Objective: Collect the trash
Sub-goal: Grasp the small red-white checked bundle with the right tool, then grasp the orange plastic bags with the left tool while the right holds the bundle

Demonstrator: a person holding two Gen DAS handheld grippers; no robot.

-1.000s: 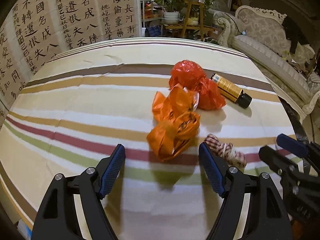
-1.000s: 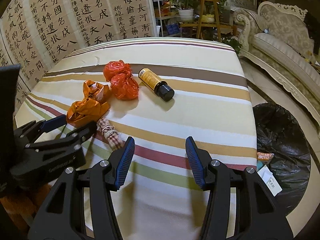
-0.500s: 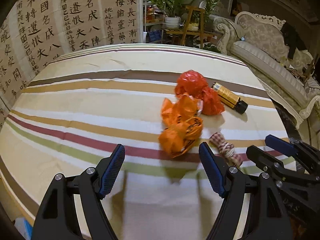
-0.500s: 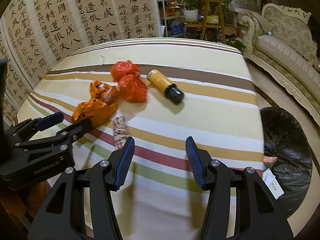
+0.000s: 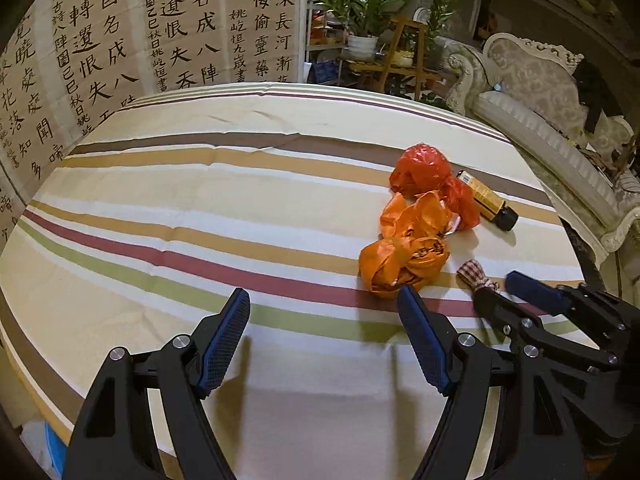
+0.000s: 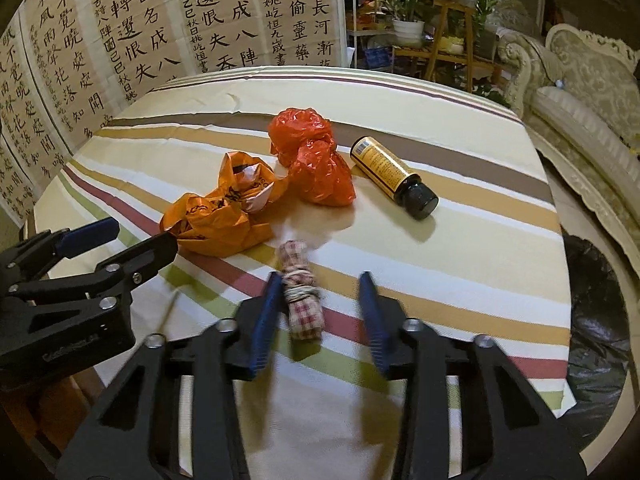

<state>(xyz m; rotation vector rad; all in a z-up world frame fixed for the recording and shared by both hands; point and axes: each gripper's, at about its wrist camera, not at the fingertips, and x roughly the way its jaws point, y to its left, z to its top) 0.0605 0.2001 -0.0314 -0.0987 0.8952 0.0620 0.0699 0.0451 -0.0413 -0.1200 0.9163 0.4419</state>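
Yellow-labelled bottle (image 6: pixel 394 176), print illegible

Free room: left half and foreground of the round table under its striped cream tablecloth (image 5: pixel 168 208), bare across the left wrist view's left and centre.

Obstacles: crumpled orange plastic bag (image 6: pixel 224 216) and crumpled red plastic bag (image 6: pixel 312 156), touching, centre-left of the right wrist view; yellow-labelled brown bottle with black cap (image 6: pixel 394 176) lying just right of the red bag, bare cloth beyond it to the right edge.

Checked cloth roll bound with string (image 6: pixel 300 296) lies between the right gripper (image 6: pixel 320 312) jaws, beside the left pad; these have just been closing.

Left gripper (image 6: pixel 138 236) crowds the left edge.
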